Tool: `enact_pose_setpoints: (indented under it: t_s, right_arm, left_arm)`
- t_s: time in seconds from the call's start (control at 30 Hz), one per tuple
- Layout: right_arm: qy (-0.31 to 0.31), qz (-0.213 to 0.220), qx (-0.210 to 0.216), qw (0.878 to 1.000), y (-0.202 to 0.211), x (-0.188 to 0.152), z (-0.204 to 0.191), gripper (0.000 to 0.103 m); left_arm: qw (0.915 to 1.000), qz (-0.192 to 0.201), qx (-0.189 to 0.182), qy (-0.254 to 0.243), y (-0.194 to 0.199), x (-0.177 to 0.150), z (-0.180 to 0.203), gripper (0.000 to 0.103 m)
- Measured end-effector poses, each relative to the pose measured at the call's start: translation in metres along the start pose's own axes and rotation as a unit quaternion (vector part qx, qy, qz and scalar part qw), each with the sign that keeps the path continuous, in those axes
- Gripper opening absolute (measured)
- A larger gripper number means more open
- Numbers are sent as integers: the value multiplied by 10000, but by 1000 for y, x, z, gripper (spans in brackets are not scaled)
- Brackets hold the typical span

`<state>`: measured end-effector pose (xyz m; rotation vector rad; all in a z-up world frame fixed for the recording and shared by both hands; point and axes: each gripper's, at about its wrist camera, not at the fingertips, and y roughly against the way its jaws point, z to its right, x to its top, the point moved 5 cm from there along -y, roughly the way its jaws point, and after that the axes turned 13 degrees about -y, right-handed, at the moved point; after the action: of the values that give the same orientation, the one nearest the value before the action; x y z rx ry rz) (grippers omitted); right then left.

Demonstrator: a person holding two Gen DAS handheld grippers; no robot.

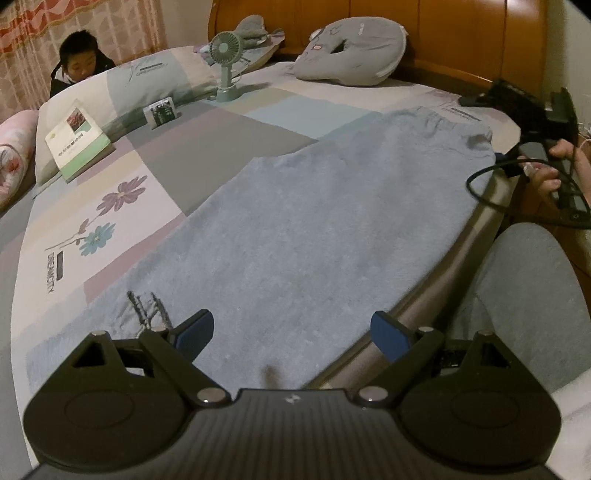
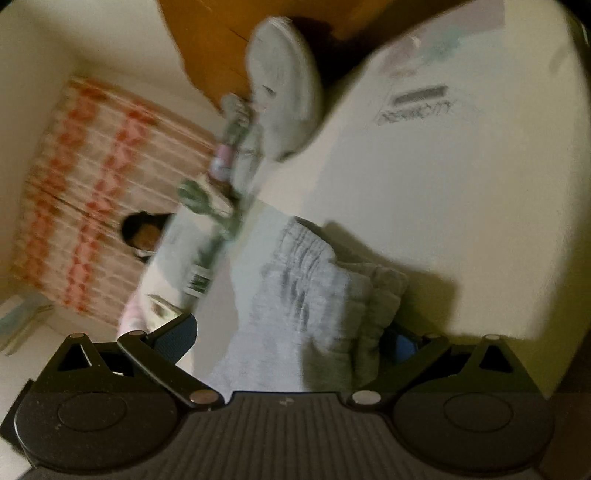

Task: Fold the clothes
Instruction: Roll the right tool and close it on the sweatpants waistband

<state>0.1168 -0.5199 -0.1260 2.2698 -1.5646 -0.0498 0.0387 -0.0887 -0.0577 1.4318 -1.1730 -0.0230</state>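
Blue-grey fleece trousers (image 1: pixel 314 221) lie flat along the near edge of the bed, waistband (image 1: pixel 454 125) at the far right. My left gripper (image 1: pixel 293 334) hovers open over the leg end, nothing between its blue pads. In the left wrist view the right gripper's black frame (image 1: pixel 532 110), held by a hand (image 1: pixel 554 173), sits at the waistband corner. The right wrist view is rolled and blurred. There my right gripper (image 2: pixel 290 339) stands with its jaws wide apart and the gathered waistband (image 2: pixel 306 258) between them. A cloth fold (image 2: pixel 376 314) partly hides its right finger.
The patchwork bed sheet (image 1: pixel 122 236) carries a green desk fan (image 1: pixel 225 66), a book (image 1: pixel 77 140), a small packet (image 1: pixel 162 112), a long pillow (image 1: pixel 155 81) and a grey cushion (image 1: pixel 351 51). A wooden headboard (image 1: pixel 461 33) stands behind. A person (image 1: pixel 79 62) sits beyond the far left corner.
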Motion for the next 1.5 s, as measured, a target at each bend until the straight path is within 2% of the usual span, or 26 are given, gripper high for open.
enact_pose_setpoints:
  t_s: [0.13,0.23,0.33,0.4,0.5,0.6,0.77,0.87,0.9,0.93,0.97,1.0,1.1,1.23,1.5]
  right_arm:
    - [-14,-1,-97,10000,-8,3,-10,103]
    - [154,102,15,9998,-11,2,-19,103]
    - [40,189,-23,9998,-11,1,-4,102]
    - [185,240,190,9994,-6,-2,-1,103]
    - [289,223,263,9990,-6,-3,-1,103]
    - [445,14,289,9986,-15,0,-4,103]
    - [559,-354,755,9949,-12,7,1,103]
    - [447,-460,772,9949,-9,14,6,92]
    - [439,-486,682,9955,-10,16,8,83]
    - [452,-481,542,9963,-11,18,11,65]
    - [481,-437,312,9974,-12,19,16,53]
    - [474,-391,94,9981,-13,22,22,29]
    - [332,-432,309,9980,-8,25,31,29]
    - [436,-373,176,9982,-8,21,26,35]
    - [432,157,316,9984,-2,16,29,34]
  left_arm:
    - [10000,-17,-10,-4,-2,1,1,92]
    - [10000,48,-50,-29,-1,3,4,92]
    - [10000,38,-62,-26,-2,2,4,92]
    - [10000,11,-65,-16,-3,0,3,92]
    - [10000,-24,-73,10,-6,-1,2,92]
    - [10000,-18,-89,13,-7,0,4,92]
    - [9999,11,-140,-20,-7,1,8,92]
    - [9999,5,-139,-16,-7,0,9,92]
    - [9999,3,-139,-6,-8,0,9,92]
    - [9999,12,-152,3,-8,1,9,92]
    - [9999,25,-164,5,-7,1,11,92]
    - [9998,42,-177,-3,-6,1,12,92]
    - [9997,70,-218,-70,-4,0,15,92]
    - [9998,47,-166,-57,-4,1,13,92]
    - [9998,-1,-190,-39,-7,1,13,92]
